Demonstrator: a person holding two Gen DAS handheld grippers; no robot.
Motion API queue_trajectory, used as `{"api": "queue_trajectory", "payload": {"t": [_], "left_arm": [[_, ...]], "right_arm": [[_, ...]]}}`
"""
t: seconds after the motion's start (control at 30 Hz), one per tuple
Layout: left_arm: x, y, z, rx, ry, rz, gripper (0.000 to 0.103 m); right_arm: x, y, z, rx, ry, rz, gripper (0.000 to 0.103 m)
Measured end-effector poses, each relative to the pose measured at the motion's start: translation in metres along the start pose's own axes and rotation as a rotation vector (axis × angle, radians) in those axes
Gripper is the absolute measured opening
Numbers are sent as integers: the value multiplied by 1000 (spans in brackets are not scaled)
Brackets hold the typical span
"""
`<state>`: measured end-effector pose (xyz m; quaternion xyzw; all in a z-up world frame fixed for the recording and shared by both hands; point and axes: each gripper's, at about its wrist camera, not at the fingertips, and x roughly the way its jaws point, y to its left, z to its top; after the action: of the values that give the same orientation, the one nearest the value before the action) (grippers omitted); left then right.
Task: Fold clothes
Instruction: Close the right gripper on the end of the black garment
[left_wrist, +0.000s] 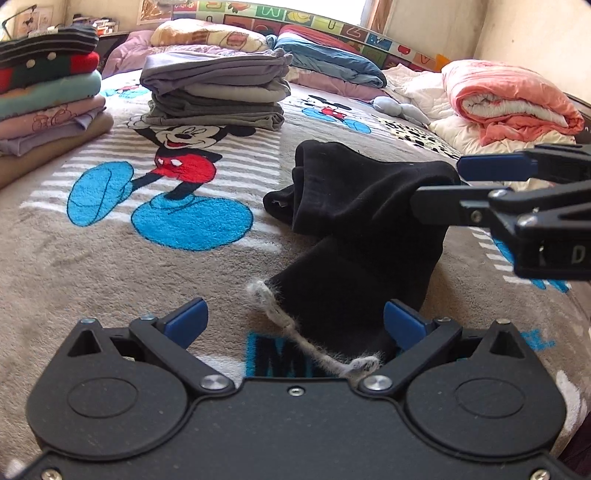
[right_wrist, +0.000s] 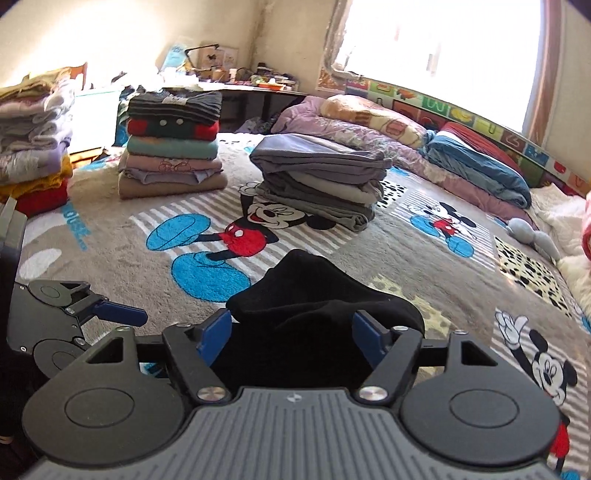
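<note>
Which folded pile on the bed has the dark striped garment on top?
The colourful stack, topped by the dark striped garment, with a red layer beneath. The grey stack beside it is all grey and lilac.

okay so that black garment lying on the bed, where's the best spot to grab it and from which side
Probably the near hem of the black garment, beside the frayed pale drawstring, coming in low from the bed's front edge. That end lies flat and thin between the open left gripper's fingers, while the far end is bunched in thick folds. The right gripper straddles the raised middle.
</note>
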<state>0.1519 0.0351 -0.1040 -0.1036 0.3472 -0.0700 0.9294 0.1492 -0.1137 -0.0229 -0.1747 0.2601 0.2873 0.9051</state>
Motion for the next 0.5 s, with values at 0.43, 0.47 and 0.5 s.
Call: {"api": "queue_trajectory", "payload": {"t": [0.43,0.47,0.5], "left_arm": [[6,16,1,-45,23,-43,101],[5,16,1,-44,22,-45,101],[6,17,1,-43,23,-45,101]], "right_arm": [[80,32,27,-281,179,99,58],[86,32,28,-291,193,102,58],[91,32,28,-296,207,106,57]]}}
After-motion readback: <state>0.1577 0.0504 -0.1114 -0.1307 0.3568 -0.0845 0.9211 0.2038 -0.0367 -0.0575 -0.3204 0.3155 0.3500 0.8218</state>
